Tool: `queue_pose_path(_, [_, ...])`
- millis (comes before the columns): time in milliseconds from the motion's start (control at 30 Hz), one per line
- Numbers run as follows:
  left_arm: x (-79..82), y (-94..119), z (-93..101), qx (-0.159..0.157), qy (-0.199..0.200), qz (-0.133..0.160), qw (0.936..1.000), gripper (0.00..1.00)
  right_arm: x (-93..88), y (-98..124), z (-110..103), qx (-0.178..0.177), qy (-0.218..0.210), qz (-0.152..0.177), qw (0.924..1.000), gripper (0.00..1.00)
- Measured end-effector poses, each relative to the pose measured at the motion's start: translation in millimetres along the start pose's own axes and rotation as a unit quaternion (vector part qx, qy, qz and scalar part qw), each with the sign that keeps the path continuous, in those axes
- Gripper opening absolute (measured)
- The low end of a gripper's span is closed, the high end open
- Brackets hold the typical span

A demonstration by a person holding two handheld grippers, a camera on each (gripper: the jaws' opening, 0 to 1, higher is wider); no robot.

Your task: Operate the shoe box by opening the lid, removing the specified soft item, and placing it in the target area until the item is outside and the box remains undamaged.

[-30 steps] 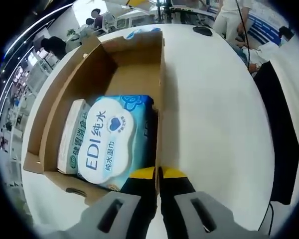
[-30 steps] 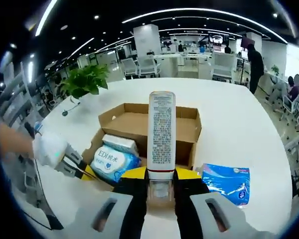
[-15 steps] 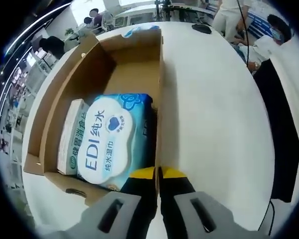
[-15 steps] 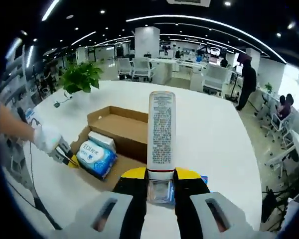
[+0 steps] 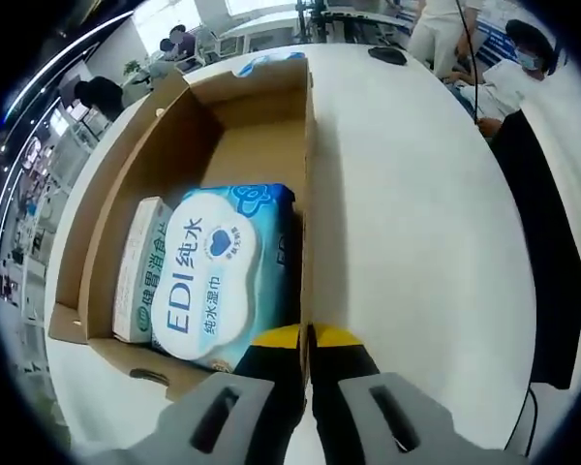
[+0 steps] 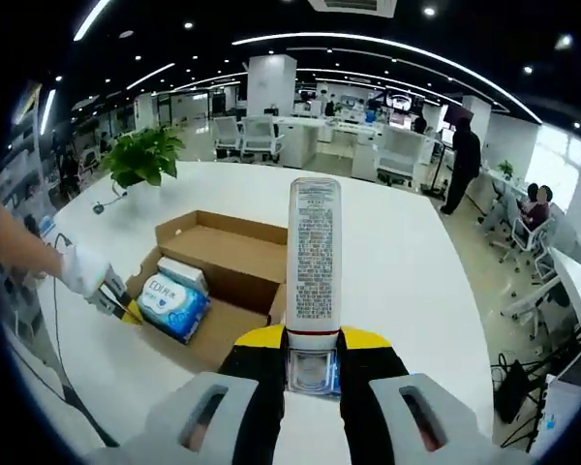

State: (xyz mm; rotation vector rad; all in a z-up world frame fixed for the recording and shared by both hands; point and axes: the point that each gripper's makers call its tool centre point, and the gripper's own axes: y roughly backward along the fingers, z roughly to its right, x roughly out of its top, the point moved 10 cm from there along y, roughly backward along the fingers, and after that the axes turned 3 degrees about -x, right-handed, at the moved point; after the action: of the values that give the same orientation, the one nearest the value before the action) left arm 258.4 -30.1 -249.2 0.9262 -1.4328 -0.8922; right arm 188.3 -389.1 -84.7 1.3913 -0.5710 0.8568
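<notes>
white glove (image 6: pixel 80 270), grey grippers, yellow-tipped black jaws

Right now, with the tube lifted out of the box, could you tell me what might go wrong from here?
The right claw pinches only the cap end of the upright tube, so it could tip or slip when lowered. The left claw, shut on the box wall, may crease the cardboard if it pulls.

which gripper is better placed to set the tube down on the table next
Right. The right gripper already holds the white tube upright above the table, clear of the box. The left gripper is shut at the box wall.
</notes>
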Motion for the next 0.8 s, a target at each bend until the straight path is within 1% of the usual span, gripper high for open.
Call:
queue_pose_path(33, [0.0, 0.0, 0.0, 0.0, 0.0, 0.0, 1.0, 0.01, -0.5, 0.3, 1.0, 0.0, 0.0, -0.001, 1.0, 0.17])
queue_pose_path(100, [-0.2, 0.0, 0.0, 0.001, -0.002, 0.001, 1.0, 0.01, -2.3, 3.5, 4.9, -0.009, 0.019, -0.003, 0.9998, 0.17])
queue_pose_path(133, [-0.3, -0.1, -0.4, 0.0, 0.0, 0.001, 1.0, 0.01, -2.8, 5.8, 7.0, -0.013, 0.021, -0.009, 0.9997, 0.17])
queue_pose_path(333, [-0.5, -0.2, -0.8, -0.001, 0.001, 0.0, 1.0, 0.01, -5.1, 13.1, 19.9, -0.018, -0.001, -0.017, 0.9997, 0.17])
queue_pose_path(400, [-0.4, -0.4, -1.0, -0.002, 0.003, -0.001, 1.0, 0.01, -6.7, 13.1, 23.8, -0.022, 0.001, -0.022, 0.9995, 0.17])
queue_pose_path(467, [-0.1, -0.2, -0.9, -0.003, 0.002, -0.003, 1.0, 0.01, -8.2, 13.2, 31.9, -0.03, 0.002, -0.03, 0.9991, 0.17])
queue_pose_path(567, [-0.4, -0.2, -1.3, -0.003, 0.003, -0.002, 1.0, 0.01, -10.5, 17.0, 42.0, -0.033, -0.016, -0.033, 0.9988, 0.17])
queue_pose_path(667, [-0.7, 0.0, -1.0, -0.001, 0.004, -0.001, 1.0, 0.01, -14.3, 18.7, 51.4, -0.038, -0.021, -0.036, 0.9984, 0.17])
queue_pose_path(800, [-1.1, -0.4, -0.9, 0.001, 0.002, 0.001, 1.0, 0.01, -19.9, 20.2, 56.3, -0.042, -0.032, -0.041, 0.9978, 0.17])
